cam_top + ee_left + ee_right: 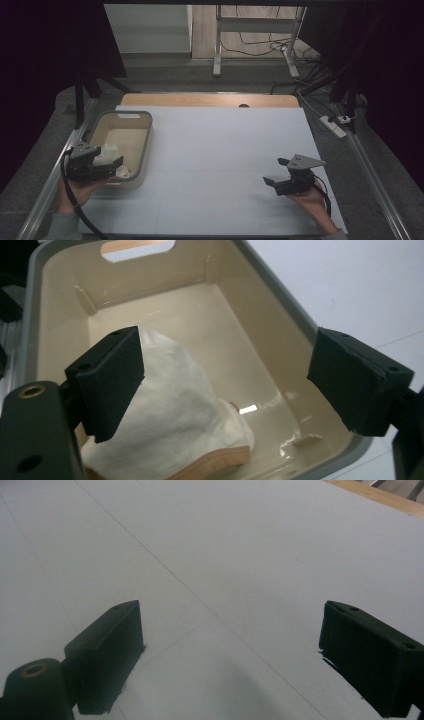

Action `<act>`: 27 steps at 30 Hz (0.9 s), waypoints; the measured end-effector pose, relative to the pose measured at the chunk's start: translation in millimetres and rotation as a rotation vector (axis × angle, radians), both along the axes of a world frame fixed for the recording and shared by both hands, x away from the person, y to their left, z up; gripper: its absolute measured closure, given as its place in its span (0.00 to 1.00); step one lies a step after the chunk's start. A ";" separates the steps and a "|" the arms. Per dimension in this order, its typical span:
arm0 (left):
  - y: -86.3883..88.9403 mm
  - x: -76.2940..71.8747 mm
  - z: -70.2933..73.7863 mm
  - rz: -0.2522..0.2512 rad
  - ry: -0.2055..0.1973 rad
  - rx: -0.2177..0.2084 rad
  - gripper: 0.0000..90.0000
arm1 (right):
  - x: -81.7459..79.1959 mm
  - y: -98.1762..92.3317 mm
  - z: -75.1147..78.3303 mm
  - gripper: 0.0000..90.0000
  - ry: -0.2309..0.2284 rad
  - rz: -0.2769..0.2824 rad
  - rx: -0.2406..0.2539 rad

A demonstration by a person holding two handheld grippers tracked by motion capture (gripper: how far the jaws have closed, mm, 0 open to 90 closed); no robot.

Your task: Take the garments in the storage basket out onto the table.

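Observation:
A grey-rimmed bin [148,131] with a cream inside stands at the table's left. In it lies a crumpled white bundle [185,410], resting at the bin's near end on a tan, wood-coloured piece [215,462]. My left gripper [106,159] hovers over that near end, open, jaws wide apart. The bundle [107,149] sits close to the left jaw, and the right jaw is over the bin's rim. My right gripper [275,170] is held open low over the white table sheet [250,555] at the front right, with nothing between its jaws.
The bin wall [270,325] has a handle slot at its far end. A wooden table edge [210,99] shows beyond the white sheet. On the floor behind are a metal frame [218,45], cables and a power strip [334,125].

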State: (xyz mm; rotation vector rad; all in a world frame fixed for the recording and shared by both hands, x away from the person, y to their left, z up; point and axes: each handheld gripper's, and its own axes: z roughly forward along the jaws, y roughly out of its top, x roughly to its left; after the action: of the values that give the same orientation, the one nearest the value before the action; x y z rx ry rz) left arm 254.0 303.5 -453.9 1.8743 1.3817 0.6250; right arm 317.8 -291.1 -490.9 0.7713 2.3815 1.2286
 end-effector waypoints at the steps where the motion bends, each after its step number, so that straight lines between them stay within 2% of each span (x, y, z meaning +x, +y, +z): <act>1: 1.3 0.2 -0.4 0.004 0.002 0.001 0.16 | 0.0 0.0 0.0 0.11 0.000 0.000 0.000; 18: 20.2 3.5 -7.7 0.062 0.044 0.004 0.16 | 1.1 1.0 -1.9 0.12 0.010 0.002 -0.014; 24: 21.5 7.3 -10.6 0.068 0.065 0.015 0.16 | 1.0 1.8 -2.5 0.12 0.011 0.000 -0.022; 27: 24.7 11.0 -12.0 0.070 0.088 0.011 0.16 | 1.5 1.5 -2.9 0.11 0.015 -0.001 -0.018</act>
State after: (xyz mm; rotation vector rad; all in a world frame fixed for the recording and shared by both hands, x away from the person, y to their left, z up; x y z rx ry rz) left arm 264.9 328.3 -466.0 1.8893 1.5090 0.5918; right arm 319.3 -289.6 -493.7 0.7788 2.4001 1.2030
